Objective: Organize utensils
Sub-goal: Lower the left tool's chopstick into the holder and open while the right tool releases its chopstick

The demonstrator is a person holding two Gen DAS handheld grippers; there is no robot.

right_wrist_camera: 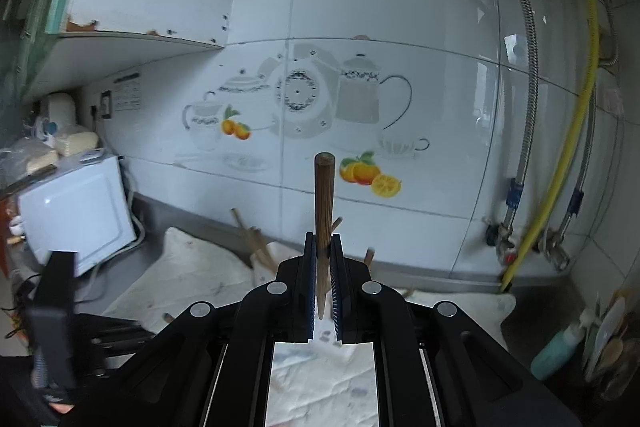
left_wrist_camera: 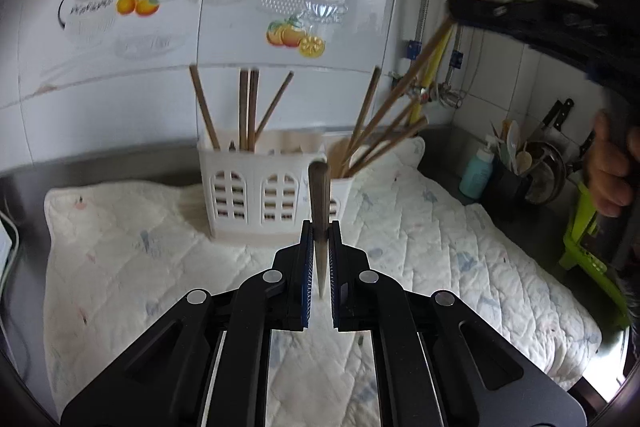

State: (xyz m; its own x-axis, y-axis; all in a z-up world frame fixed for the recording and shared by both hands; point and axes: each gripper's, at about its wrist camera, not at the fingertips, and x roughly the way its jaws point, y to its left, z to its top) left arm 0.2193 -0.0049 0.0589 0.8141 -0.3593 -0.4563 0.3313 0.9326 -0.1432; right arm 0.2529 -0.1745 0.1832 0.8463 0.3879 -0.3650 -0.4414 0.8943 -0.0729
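Above the white chopstick holder, both grippers clench one chopstick each. Lowering each tip-first into a compartment should seat them cleanly.

hand-held grippers: 2 | white holder: 1 | chopsticks: about 11, blurred

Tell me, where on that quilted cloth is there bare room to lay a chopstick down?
The quilted cloth lies bare in front of the white holder and to both sides of it, left toward the steel counter, right toward the green rack. It is crowded inside the holder, and around the bottle and utensil pot by the wall.
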